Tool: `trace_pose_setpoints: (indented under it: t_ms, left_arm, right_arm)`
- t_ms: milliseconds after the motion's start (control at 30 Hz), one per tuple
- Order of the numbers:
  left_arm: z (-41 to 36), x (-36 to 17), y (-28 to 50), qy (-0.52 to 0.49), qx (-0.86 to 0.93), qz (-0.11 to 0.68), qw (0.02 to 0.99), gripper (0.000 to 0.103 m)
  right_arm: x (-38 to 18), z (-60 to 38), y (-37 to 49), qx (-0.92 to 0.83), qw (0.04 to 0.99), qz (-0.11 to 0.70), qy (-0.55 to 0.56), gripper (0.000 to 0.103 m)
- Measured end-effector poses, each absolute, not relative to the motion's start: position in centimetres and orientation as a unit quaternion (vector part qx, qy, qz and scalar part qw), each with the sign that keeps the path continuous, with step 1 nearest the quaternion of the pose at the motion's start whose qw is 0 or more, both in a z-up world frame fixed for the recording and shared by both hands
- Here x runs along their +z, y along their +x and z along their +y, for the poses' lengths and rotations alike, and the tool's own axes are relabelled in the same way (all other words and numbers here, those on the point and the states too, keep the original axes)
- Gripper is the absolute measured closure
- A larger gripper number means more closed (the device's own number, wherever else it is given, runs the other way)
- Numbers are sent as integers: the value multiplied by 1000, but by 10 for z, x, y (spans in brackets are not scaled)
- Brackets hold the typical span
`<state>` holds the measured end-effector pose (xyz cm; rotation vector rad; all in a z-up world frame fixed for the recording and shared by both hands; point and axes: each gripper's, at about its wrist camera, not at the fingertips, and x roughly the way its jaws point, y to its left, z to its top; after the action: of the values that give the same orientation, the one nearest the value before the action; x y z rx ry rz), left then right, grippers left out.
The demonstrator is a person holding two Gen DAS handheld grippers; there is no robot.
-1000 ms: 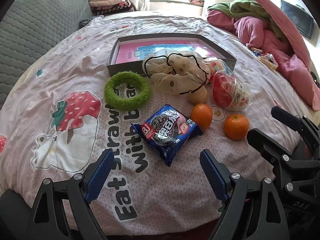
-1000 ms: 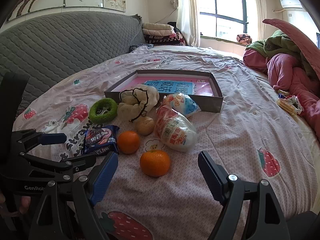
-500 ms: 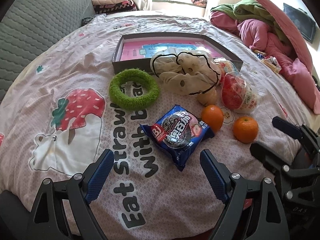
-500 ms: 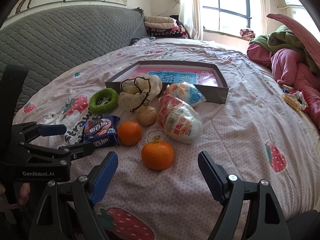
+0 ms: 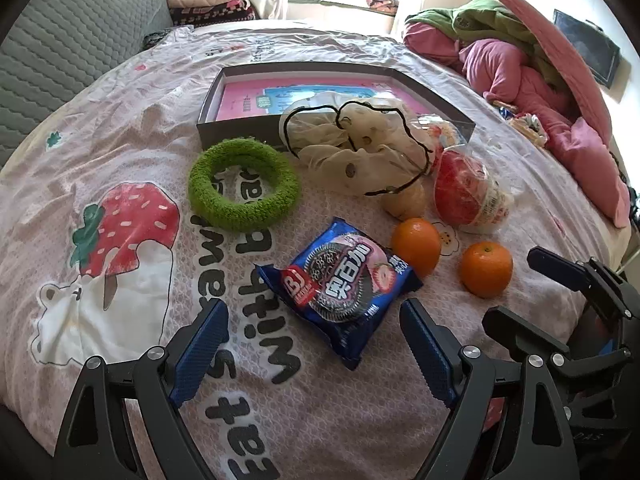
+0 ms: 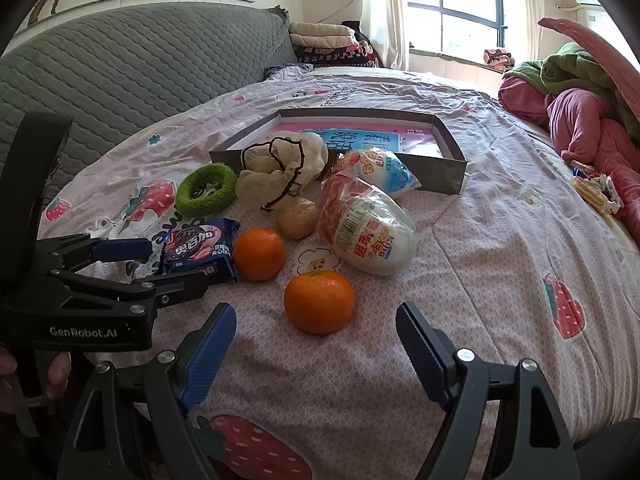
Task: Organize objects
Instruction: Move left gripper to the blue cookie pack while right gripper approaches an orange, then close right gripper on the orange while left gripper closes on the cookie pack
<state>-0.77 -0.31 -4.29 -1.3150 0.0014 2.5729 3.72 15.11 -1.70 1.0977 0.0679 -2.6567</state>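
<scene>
Both grippers have edged forward over the bed's near edge, left gripper [image 5: 312, 344] nearing the cookie packet [image 5: 340, 280] and right gripper [image 6: 316, 344] the nearest orange [image 6: 319, 301] (jaws wide apart, empty), so first grasps look imminent.

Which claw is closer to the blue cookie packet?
Left. The left claw is open right in front of the blue cookie packet, which sits just ahead between its fingers. The right claw is open farther off, facing an orange instead.

We see bright daylight from the glaring window [image 6: 468, 12] behind the bed; sharp frames, fisheye-bent, dark-cornered edges.
</scene>
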Motion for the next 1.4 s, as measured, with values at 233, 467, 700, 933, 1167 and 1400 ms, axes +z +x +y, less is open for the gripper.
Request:
trace_pose_setpoints:
  t_ms: [233,467,700,933,1167,1400]
  left_arm:
    - [-7,-46,-20,-458,877,-18,144,15]
    - [-7,-50,-30,-457,874,-18,164,15]
    - [-2,-54,-35,-452,875,-21,171,15]
    - [2,-56,-34,-446,876,-26,181,16]
    - [1,-56,-37,-446,872,-47,197,19]
    - [2,-56,-36,-437,873,-53,210,31]
  right_arm:
    - [-22,153,32,-914,128,13,384,21]
    - [-27,152,25,-911,127,6,393,30]
    - [-30,152,21,-910,129,0,394,37]
    - [-34,150,18,-911,129,6,391,43]
    - [-36,144,14,-912,134,17,386,55]
    - [-38,147,12,-913,137,12,384,63]
